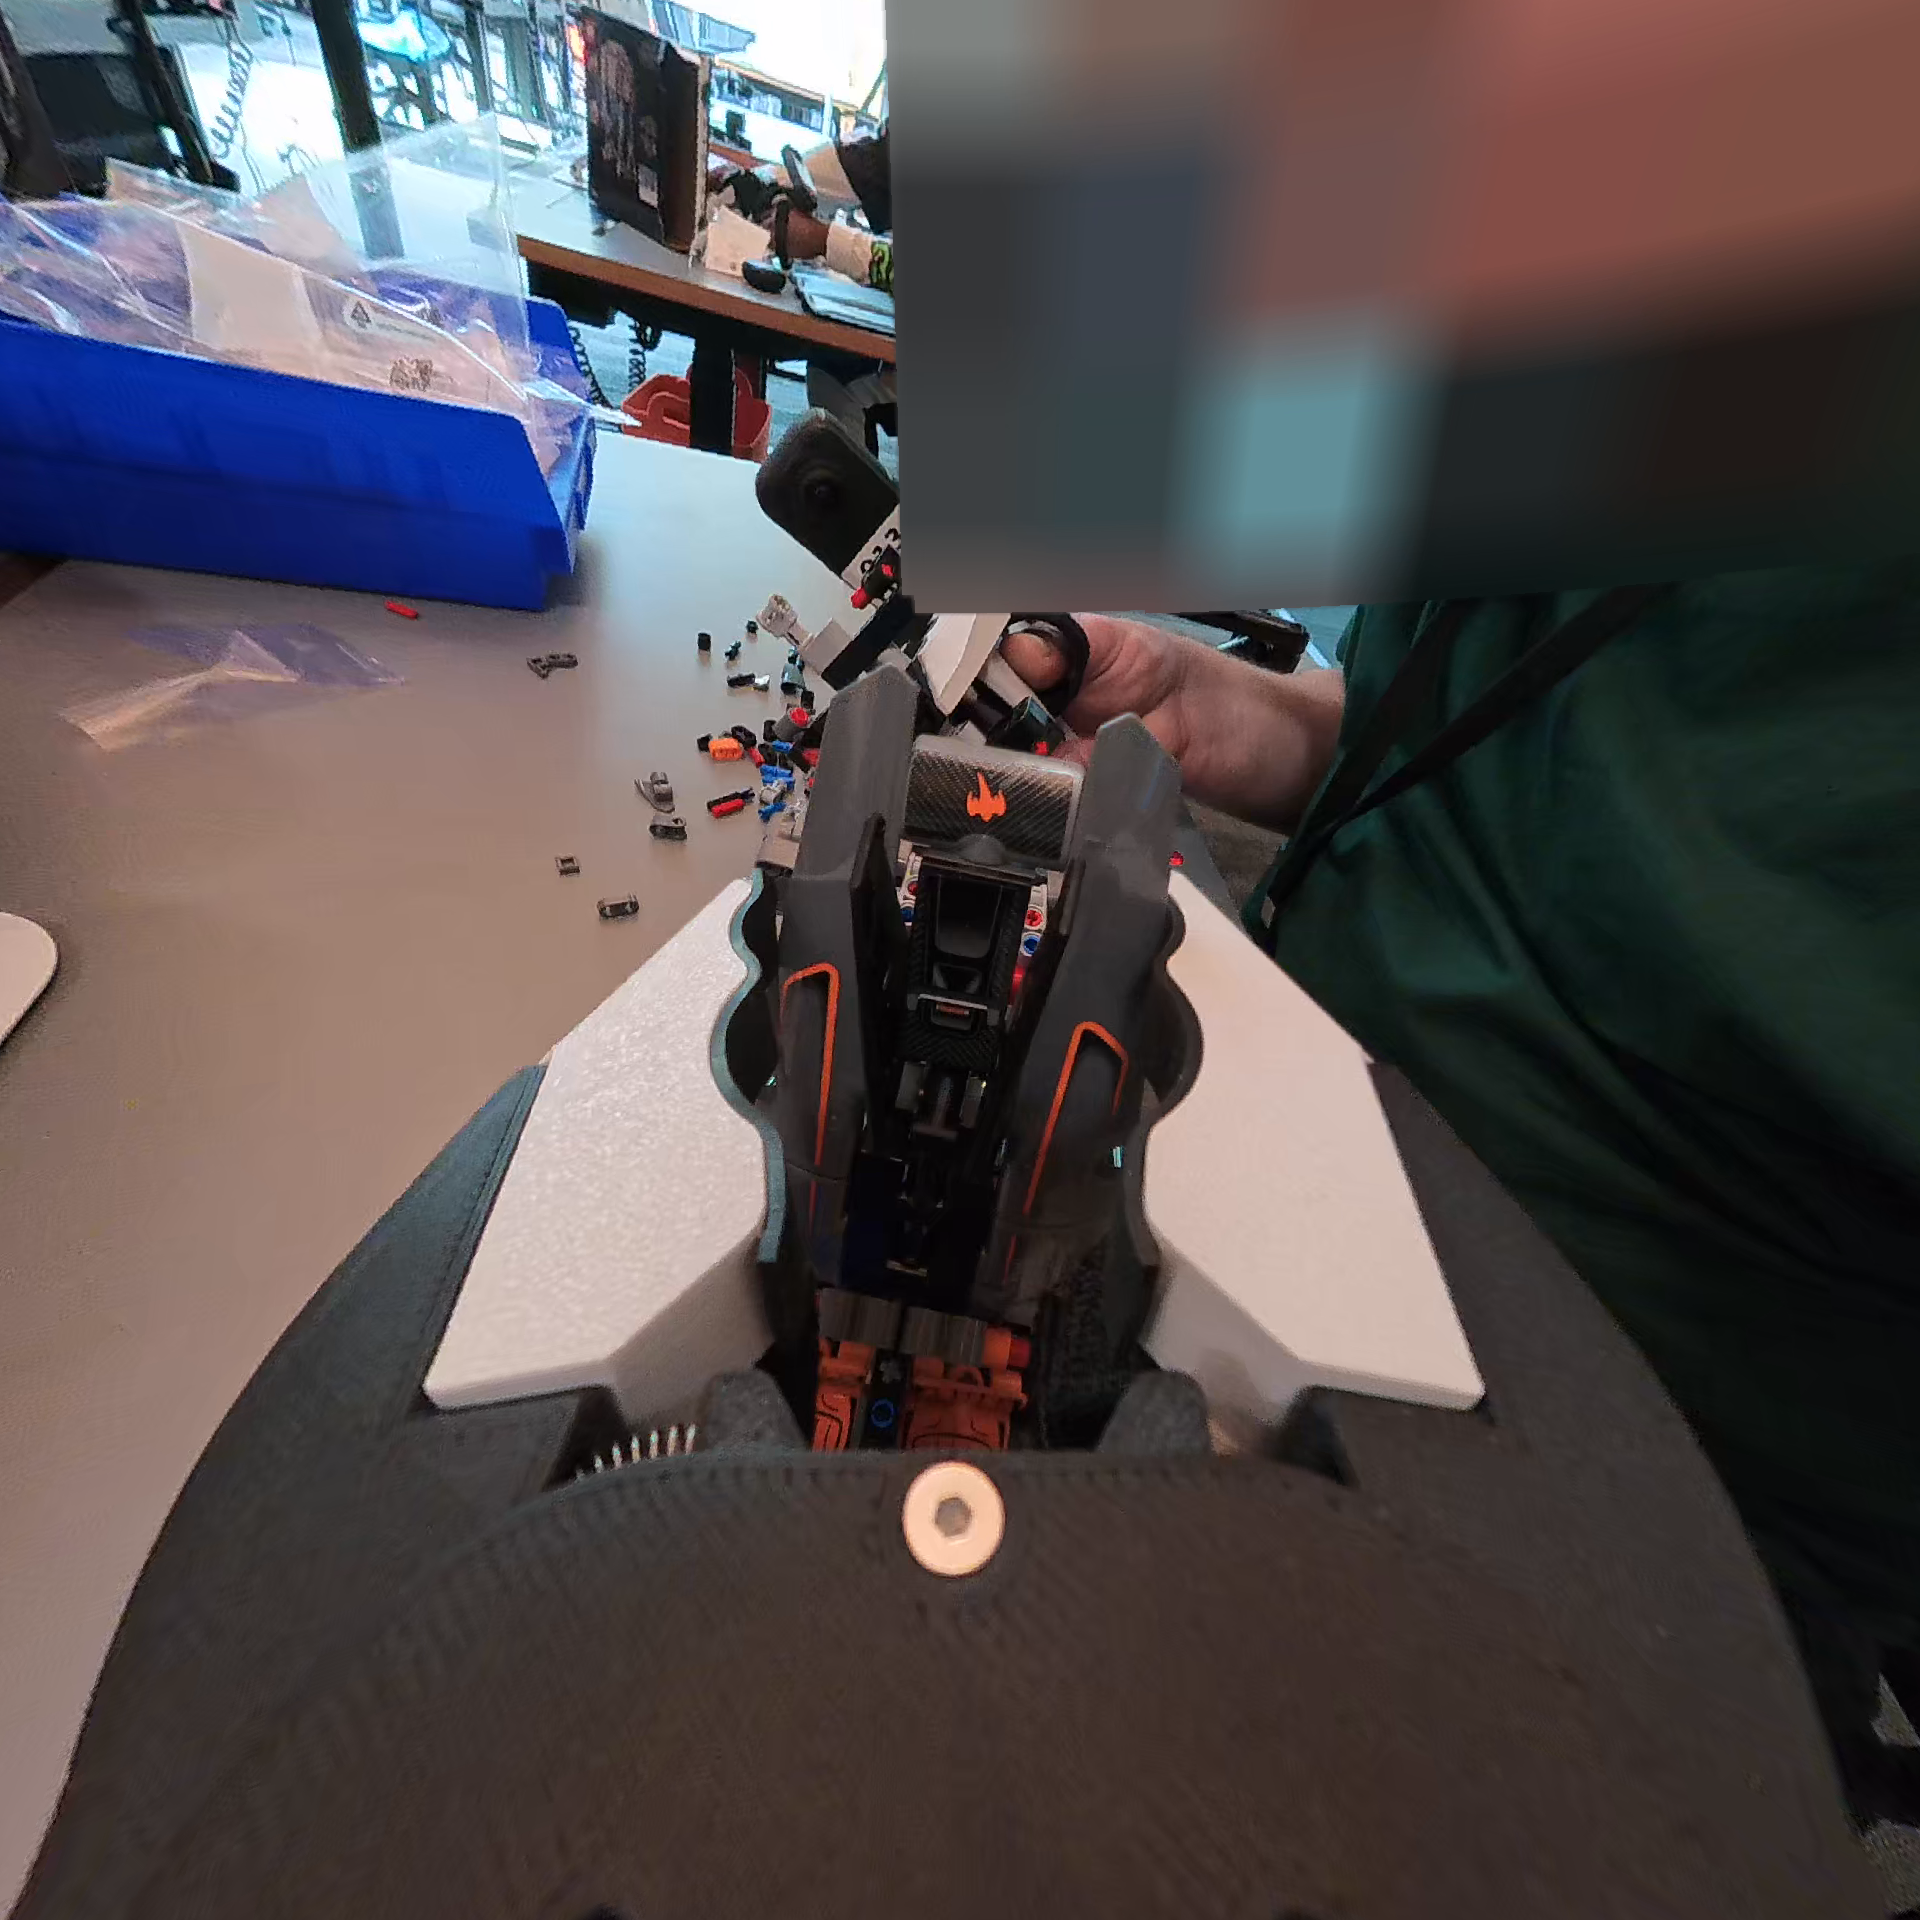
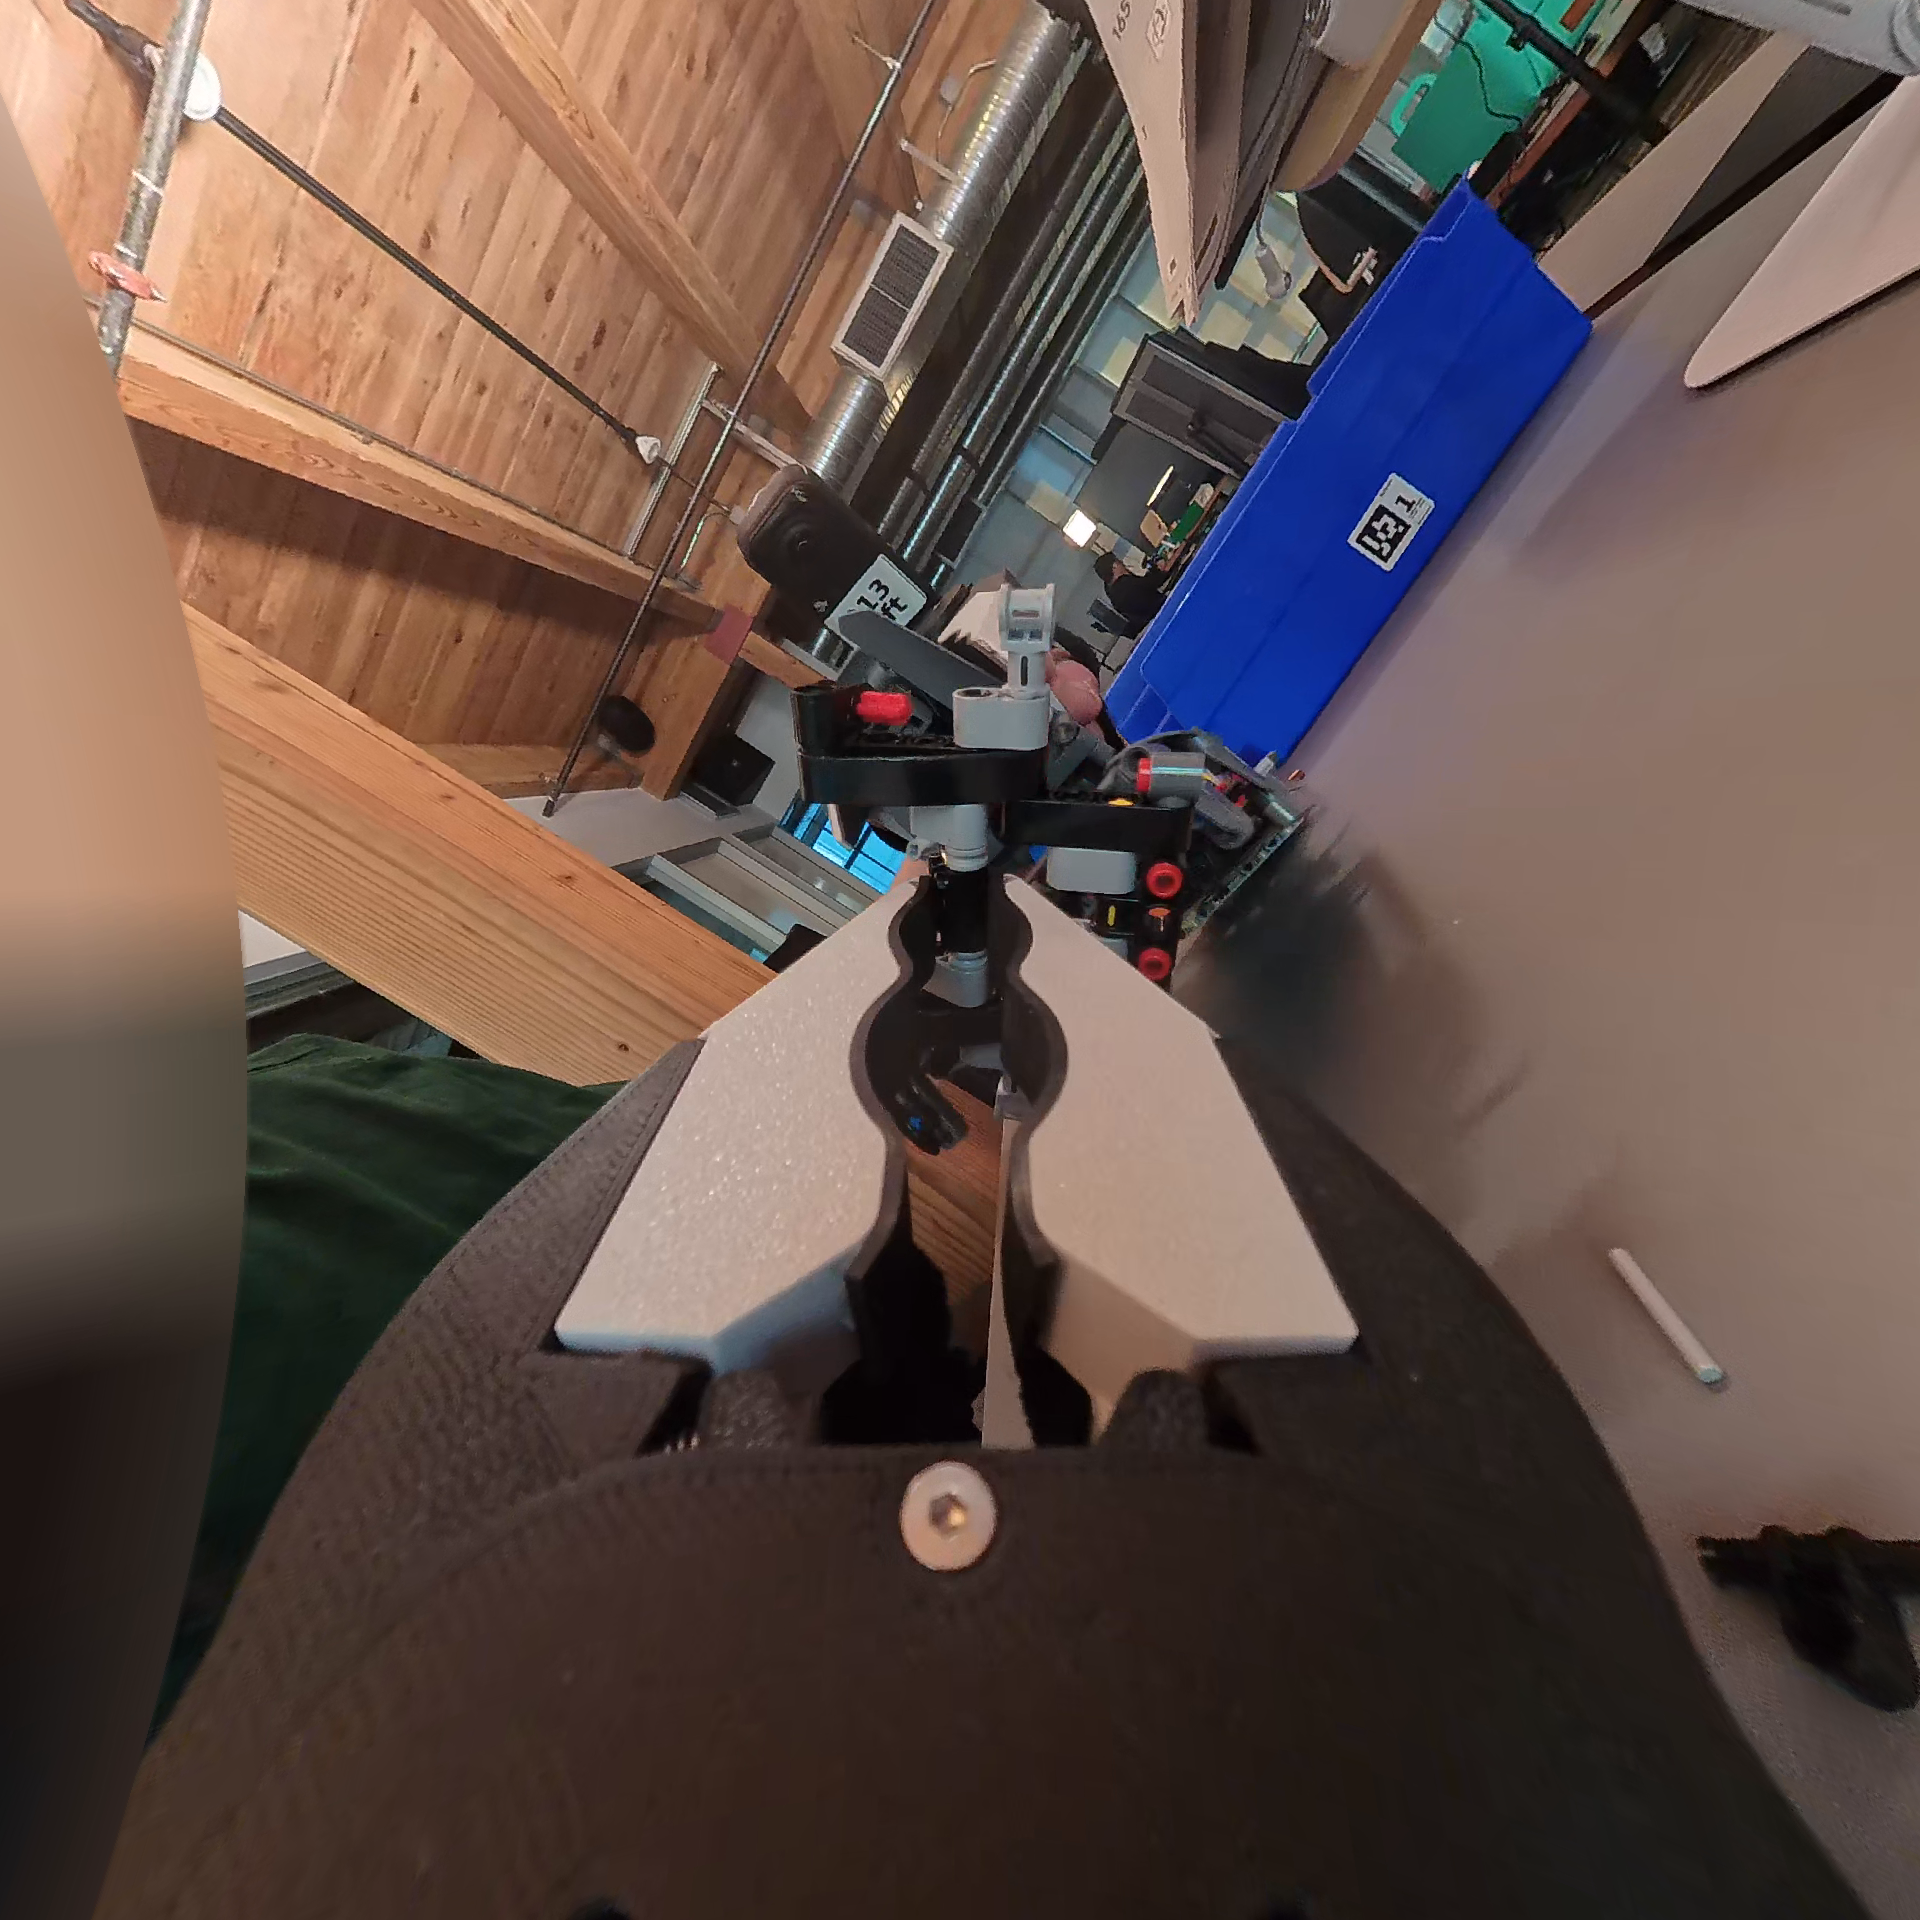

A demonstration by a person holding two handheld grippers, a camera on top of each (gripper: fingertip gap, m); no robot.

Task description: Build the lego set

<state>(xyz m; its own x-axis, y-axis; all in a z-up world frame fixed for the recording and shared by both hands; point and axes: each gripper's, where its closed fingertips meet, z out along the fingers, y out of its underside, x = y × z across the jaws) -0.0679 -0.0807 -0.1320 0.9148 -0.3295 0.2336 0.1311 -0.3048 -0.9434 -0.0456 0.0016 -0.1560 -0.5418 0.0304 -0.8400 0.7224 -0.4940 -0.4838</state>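
In the left wrist view, the left gripper (image 1: 961, 935) pinches the dark grey and orange model (image 1: 966, 1039) lengthwise between its white fingers (image 1: 613, 1174), nose pointing away over the table (image 1: 260, 935). Loose parts (image 1: 743, 769) lie scattered just beyond it, and the blue bin (image 1: 260, 457) farther left holds clear plastic bags (image 1: 260, 239). In the right wrist view, the right gripper (image 2: 956, 935) is pressed nearly together on a black and grey subassembly (image 2: 987, 769) by its axle, near the model. To join them well, I judge both grips should hold firm, the pieces square up, and the push run straight along the pins. The bin (image 2: 1351, 520) shows only its outside here.
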